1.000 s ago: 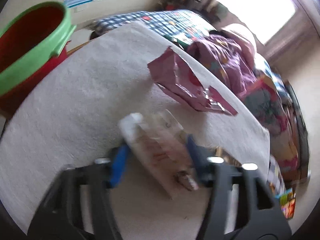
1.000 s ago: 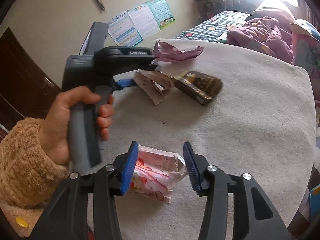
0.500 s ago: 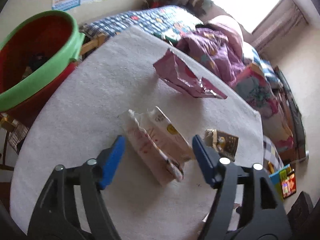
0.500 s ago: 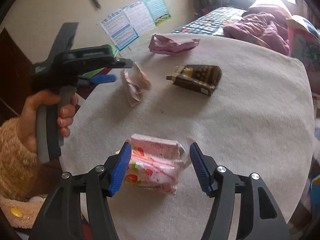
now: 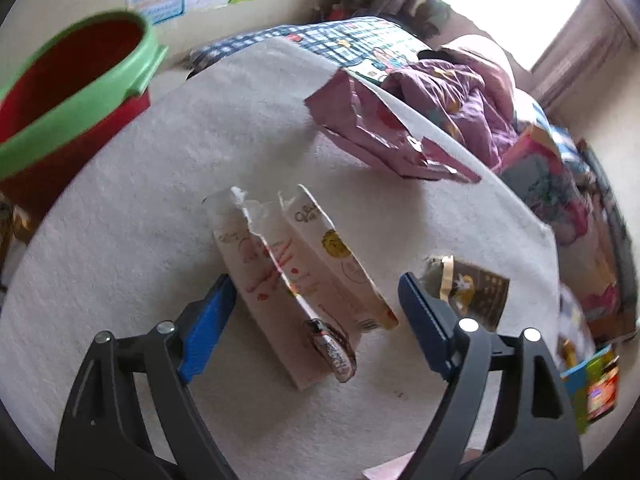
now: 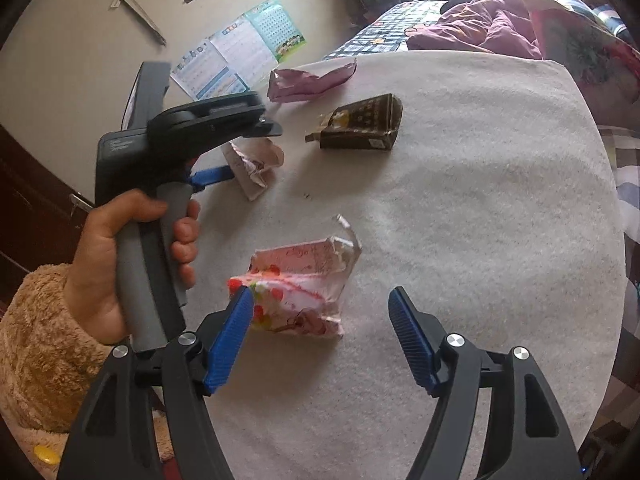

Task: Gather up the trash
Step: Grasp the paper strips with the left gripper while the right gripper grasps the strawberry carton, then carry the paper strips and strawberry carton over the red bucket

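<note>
White-clothed table [image 5: 120, 220], bin [image 5: 72, 92] at ten o'clock. Left gripper [image 5: 316, 320] gapes around the torn beige wrapper [image 5: 288, 280]: centre it, then squeeze. Right view: right gripper [image 6: 320, 340] spread wide, pink wrapper [image 6: 300, 292] at eleven o'clock against its left pad; shift left first.

The left wrist view looks forward and down between the spread blue pads of the left claw [image 5: 312, 320], close over the torn pale wrapper [image 5: 296, 280] on the white worktop [image 5: 160, 184], facing the bed and window with the red, green-rimmed bin [image 5: 72, 92] at its left edge. The right wrist view sits a little farther back behind the right claw [image 6: 320, 336], close above the pink wrapper [image 6: 300, 288], facing the same way across the worktop [image 6: 480, 220]. Both share the pale wrapper [image 6: 252, 164], the dark brown packet [image 5: 472, 292] [image 6: 360, 124] and the purple foil bag [image 5: 380, 136] [image 6: 308, 84]; the right view also takes in the left claw [image 6: 212, 176] from the side.
</note>
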Motion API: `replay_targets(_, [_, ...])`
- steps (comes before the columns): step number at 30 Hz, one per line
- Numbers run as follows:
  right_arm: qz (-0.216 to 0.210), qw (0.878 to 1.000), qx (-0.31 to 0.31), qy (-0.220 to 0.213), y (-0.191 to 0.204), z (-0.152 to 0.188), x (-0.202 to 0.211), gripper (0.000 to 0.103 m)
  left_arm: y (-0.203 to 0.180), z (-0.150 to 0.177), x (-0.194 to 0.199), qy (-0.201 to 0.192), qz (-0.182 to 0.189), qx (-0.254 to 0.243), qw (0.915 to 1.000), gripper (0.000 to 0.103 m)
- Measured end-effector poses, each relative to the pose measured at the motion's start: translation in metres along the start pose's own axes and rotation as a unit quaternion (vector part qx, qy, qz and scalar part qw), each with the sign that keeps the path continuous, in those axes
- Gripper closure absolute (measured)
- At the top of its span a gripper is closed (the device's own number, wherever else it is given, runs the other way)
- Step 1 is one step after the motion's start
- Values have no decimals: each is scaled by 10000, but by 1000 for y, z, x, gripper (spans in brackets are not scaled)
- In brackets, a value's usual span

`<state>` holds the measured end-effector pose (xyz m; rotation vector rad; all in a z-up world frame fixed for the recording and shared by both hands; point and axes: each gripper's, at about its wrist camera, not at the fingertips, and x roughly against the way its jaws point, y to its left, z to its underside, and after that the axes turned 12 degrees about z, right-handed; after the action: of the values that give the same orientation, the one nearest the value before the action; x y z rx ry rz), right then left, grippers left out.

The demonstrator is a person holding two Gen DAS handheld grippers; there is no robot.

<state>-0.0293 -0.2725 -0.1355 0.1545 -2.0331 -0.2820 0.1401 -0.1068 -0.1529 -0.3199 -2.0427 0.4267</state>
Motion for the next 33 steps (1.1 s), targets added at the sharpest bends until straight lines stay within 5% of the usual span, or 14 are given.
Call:
replay_targets(8, [1,10000,-25,11,5,1,-1,35,1,0,18,-20,198,-420,9989,56])
replay_targets(20, [241,9989,304,275,34,0,-22,31,-6,7,85,-539,199,-1383,9887,56])
replay_targets(33, [433,9978,365,350,52,3,-34,23,20,12,104,-757,120,-1111,9908,56])
